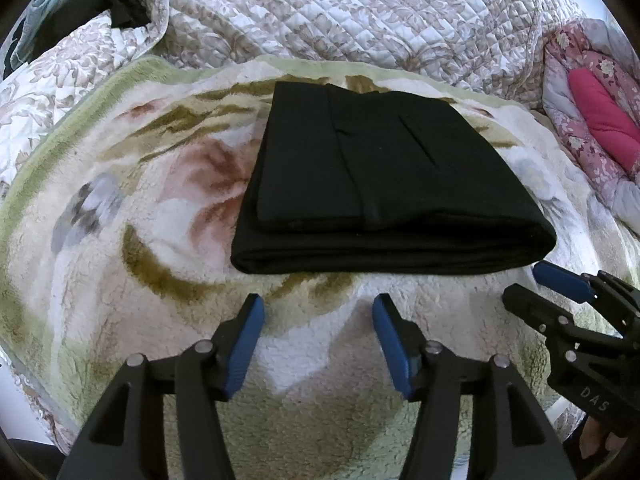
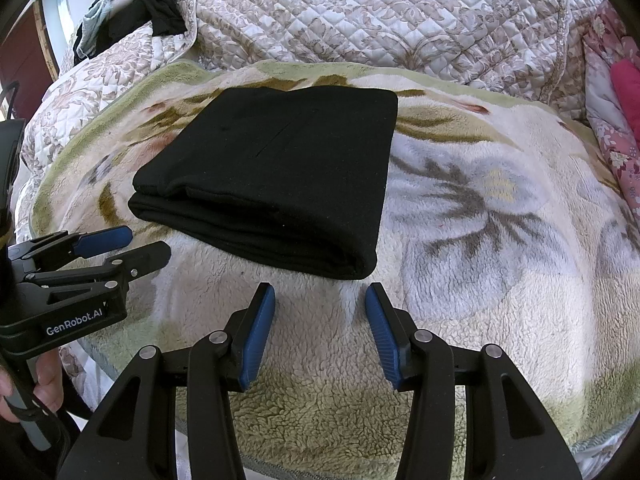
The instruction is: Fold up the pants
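The black pants (image 1: 384,176) lie folded into a compact rectangle on a fleecy floral blanket (image 1: 120,240); they also show in the right wrist view (image 2: 276,176). My left gripper (image 1: 319,310) is open and empty, just short of the pants' near edge. My right gripper (image 2: 320,298) is open and empty, just short of the pants' near right corner. The right gripper also shows at the right of the left wrist view (image 1: 532,280). The left gripper shows at the left of the right wrist view (image 2: 148,244).
A quilted floral bedspread (image 1: 360,12) lies behind the blanket (image 2: 500,220). A pink floral quilt (image 1: 592,128) is bunched at the right. Dark clothes (image 2: 160,12) hang at the back left. The bed's front edge is near my grippers.
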The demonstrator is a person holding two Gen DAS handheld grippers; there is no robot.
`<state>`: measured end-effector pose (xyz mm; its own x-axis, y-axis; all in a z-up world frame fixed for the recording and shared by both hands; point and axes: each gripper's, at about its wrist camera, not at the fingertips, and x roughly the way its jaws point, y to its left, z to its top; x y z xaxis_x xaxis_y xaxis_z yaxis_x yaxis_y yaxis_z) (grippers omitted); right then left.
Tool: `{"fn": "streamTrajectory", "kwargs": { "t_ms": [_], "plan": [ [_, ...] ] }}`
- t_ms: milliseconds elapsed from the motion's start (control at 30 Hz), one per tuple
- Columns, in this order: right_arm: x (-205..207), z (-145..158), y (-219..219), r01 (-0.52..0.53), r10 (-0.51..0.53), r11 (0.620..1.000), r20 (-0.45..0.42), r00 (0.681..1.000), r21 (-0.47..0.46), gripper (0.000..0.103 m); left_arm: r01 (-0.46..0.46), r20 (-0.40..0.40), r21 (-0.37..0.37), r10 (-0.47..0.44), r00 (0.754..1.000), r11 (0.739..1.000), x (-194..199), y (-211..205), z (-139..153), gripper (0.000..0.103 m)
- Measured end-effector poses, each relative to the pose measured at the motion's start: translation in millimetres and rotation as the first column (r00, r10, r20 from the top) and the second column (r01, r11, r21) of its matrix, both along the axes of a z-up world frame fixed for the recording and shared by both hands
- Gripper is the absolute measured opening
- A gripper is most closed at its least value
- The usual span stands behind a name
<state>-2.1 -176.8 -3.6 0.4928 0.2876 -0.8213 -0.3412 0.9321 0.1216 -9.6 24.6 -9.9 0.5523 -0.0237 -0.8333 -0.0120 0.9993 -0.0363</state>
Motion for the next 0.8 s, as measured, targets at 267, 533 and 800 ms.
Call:
{"fn": "streamTrajectory", "kwargs": {
  "t_ms": [267, 533, 800],
  "plan": [
    [0.0, 0.0, 0.0, 0.000, 0.000, 1.000, 0.000, 1.000, 0.000, 0.048, 0.002, -0.005, -0.014, -0.002, 1.000, 1.000, -1.5, 0.1, -0.9, 0.065],
    [-0.3, 0.2, 0.2, 0.000, 0.000, 1.000, 0.000, 1.000, -0.001, 0.048, 0.004, -0.007, -0.012, -0.004, 1.000, 1.000, 0.5, -0.7, -0.8, 0.066],
    [-0.6, 0.0, 0.9, -0.008, 0.008, 1.000, 0.006, 1.000, -0.010, 0.048, 0.006, -0.014, -0.012, -0.006, 1.000, 1.000, 2.0, -0.4, -1.0, 0.069]
  ]
}}
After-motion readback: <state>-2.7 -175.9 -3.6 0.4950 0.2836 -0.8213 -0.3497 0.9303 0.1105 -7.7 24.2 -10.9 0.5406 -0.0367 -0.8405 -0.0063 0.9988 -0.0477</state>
